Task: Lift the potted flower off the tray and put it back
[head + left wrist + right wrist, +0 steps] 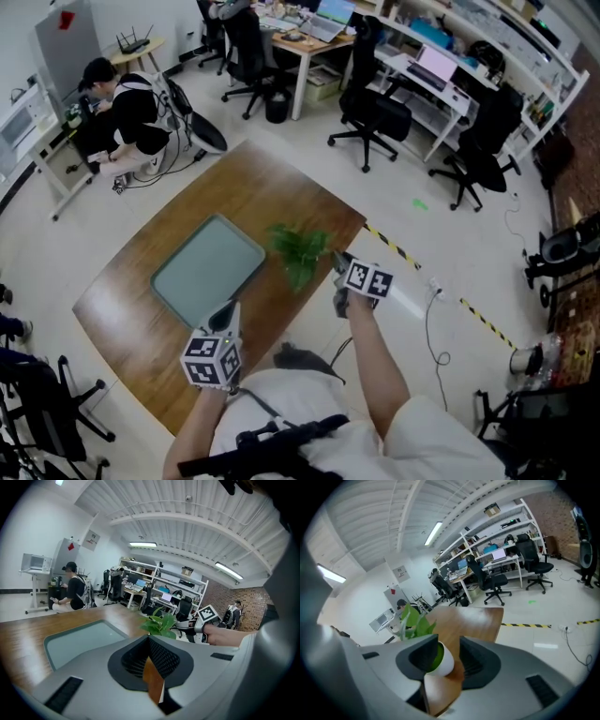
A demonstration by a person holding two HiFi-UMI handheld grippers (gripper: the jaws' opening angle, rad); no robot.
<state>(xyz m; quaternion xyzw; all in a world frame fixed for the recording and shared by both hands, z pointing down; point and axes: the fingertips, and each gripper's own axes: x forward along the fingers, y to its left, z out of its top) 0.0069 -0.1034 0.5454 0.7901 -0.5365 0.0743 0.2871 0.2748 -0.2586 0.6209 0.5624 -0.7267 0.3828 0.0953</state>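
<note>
The potted flower [300,248], green leaves in a small white pot [442,661], stands on the wooden table [272,183] just right of the grey-green tray [208,267], not on it. My right gripper [336,264] is at the pot from the right. Its jaws stand open around the pot in the right gripper view [449,654]; a gap shows between the pot and the right-hand jaw. My left gripper [228,315] hovers at the tray's near corner, jaws shut and empty [149,641]. From there I see the tray [79,641], the plant [161,623] and the right gripper [182,626].
The table's right edge [361,225] runs close behind the plant. Yellow-black floor tape [403,251] and a cable [431,328] lie beyond it. Office chairs [370,117] and desks stand farther back. A person [127,112] crouches at the back left.
</note>
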